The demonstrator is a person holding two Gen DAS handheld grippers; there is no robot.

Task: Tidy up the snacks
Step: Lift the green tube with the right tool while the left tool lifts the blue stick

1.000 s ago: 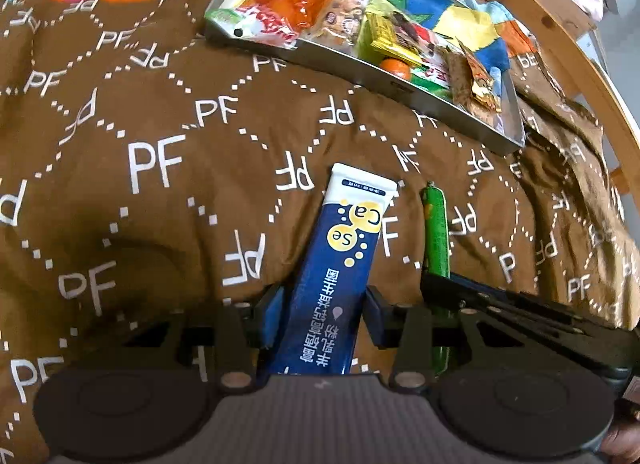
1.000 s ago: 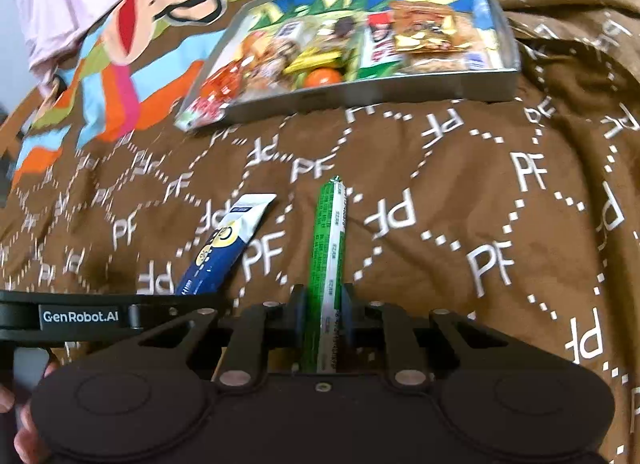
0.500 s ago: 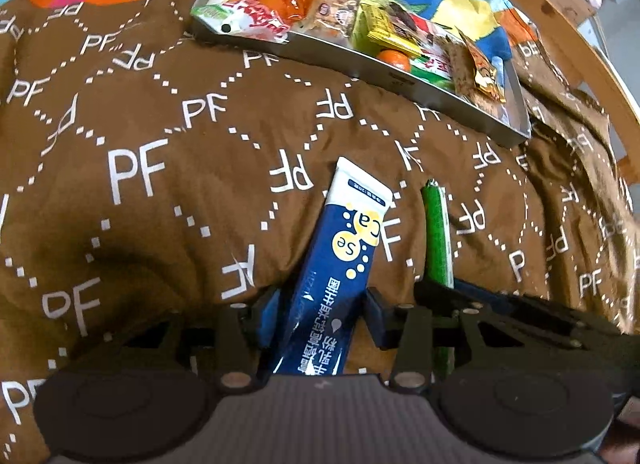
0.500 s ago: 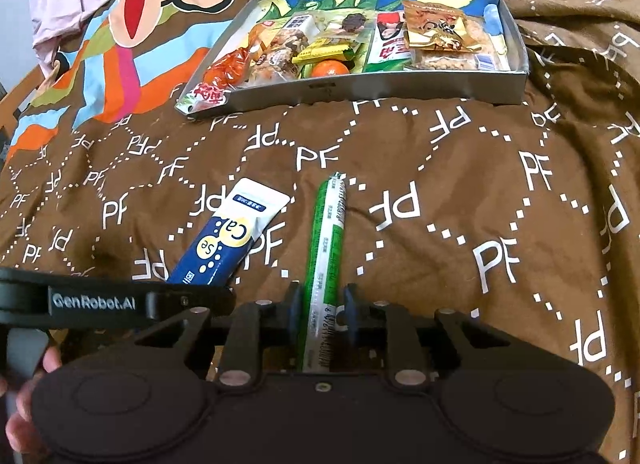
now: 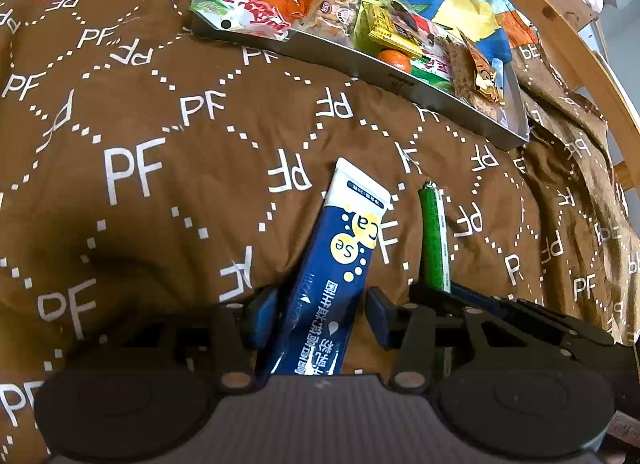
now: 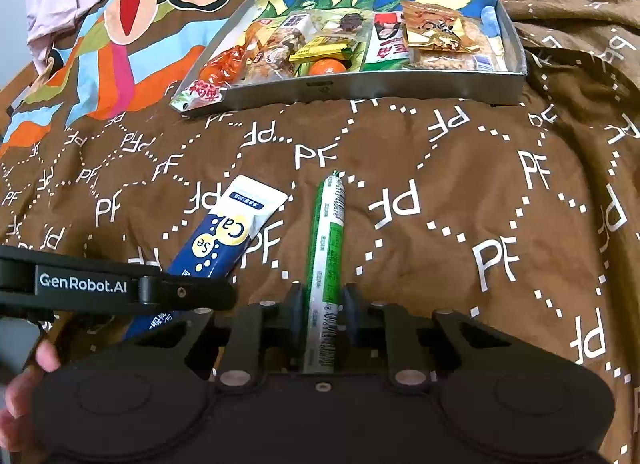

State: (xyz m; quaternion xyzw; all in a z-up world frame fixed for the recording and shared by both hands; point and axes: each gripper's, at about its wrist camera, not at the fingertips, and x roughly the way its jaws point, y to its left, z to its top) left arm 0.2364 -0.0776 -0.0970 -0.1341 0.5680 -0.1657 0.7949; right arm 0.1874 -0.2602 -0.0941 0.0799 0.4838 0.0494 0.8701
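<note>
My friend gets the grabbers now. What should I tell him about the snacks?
Left gripper: shut on the blue packet, held above the brown blanket.
Right gripper: shut on the green stick, beside the blue one.
Metal tray: farther up the blanket, already holding several snack packs and a small orange.
Done: both loose snacks are grabbed.
Left: carry each to the tray and let go, probably one at a time.

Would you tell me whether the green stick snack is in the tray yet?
Not yet: the green stick snack sits between the right gripper's jaws, short of the tray.
</note>
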